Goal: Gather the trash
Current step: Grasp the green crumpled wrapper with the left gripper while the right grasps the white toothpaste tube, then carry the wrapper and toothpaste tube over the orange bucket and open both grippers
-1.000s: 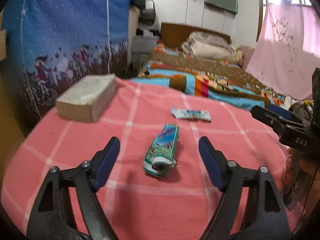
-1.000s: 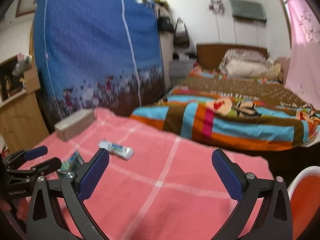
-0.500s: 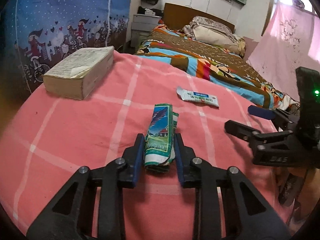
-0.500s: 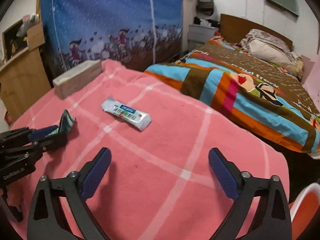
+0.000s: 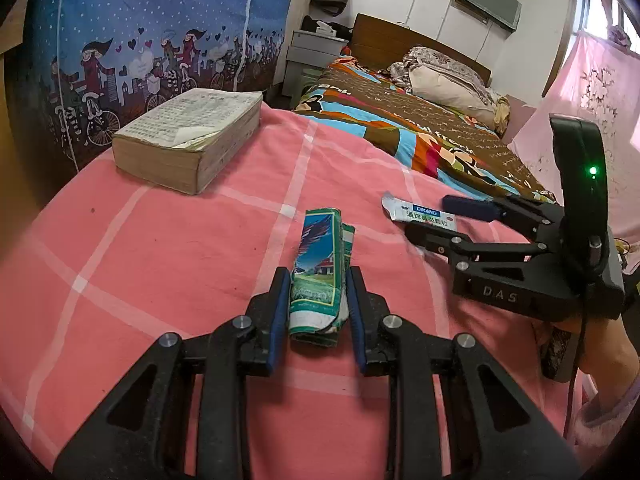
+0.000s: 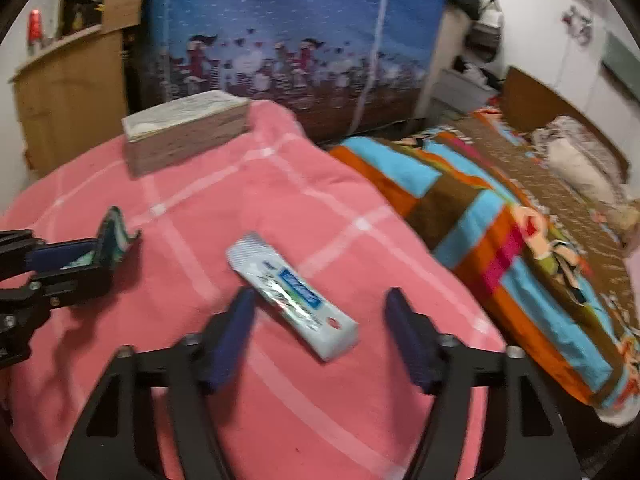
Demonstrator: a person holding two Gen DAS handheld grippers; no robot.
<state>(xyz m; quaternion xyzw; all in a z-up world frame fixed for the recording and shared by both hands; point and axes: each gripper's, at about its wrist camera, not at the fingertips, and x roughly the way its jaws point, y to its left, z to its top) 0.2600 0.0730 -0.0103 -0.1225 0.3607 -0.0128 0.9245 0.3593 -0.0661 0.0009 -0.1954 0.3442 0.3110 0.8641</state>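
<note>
My left gripper [image 5: 318,280] is shut on a folded green wrapper [image 5: 320,272] with a landscape picture, resting on the pink checked cloth [image 5: 180,248]. It also shows at the left of the right wrist view [image 6: 114,240]. A white sachet with a blue label [image 6: 292,294] lies on the cloth between the open fingers of my right gripper [image 6: 320,300], its far end sticking out past the tips. In the left wrist view the sachet [image 5: 424,214] lies at the right gripper's tips [image 5: 436,216].
A thick old book [image 5: 188,136] lies at the cloth's far left. A bed with a colourful blanket [image 5: 420,136] runs beyond the cloth's right edge. A blue printed curtain [image 5: 152,32] hangs behind. A wooden cabinet [image 6: 68,100] stands at far left.
My left gripper closed on the green wrapper. My right gripper moved forward and down, narrowing, until the white sachet lay between its fingers.
</note>
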